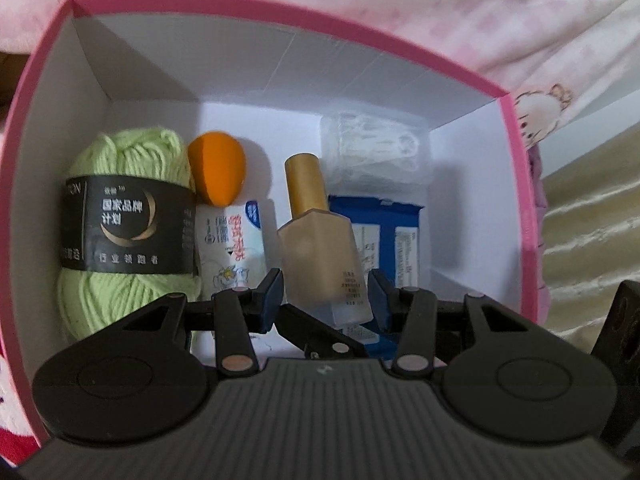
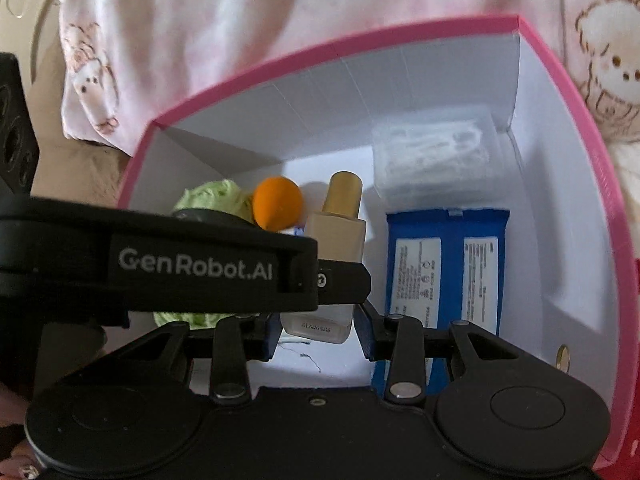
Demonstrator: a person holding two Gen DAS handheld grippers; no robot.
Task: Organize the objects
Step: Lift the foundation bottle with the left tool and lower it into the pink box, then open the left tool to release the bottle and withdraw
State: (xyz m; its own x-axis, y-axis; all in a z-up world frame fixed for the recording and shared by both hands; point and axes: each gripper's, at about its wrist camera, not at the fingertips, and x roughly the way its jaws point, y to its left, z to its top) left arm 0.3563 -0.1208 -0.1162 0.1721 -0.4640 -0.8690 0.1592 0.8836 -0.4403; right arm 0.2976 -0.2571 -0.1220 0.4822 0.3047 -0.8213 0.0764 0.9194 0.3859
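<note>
Left gripper (image 1: 326,296) astride bottle (image 1: 320,236), yarn (image 1: 128,216) beside

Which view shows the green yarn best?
The left wrist view: the yarn lies whole inside the box, label readable. In the right wrist view, the left gripper hides most of it.

Both wrist cameras look steeply down into the pink box (image 1: 256,6) (image 2: 320,46) from close above its near edge. The left view faces its left half, the right view its right half; both share the gold-capped bottle (image 1: 320,240) (image 2: 340,220).
</note>
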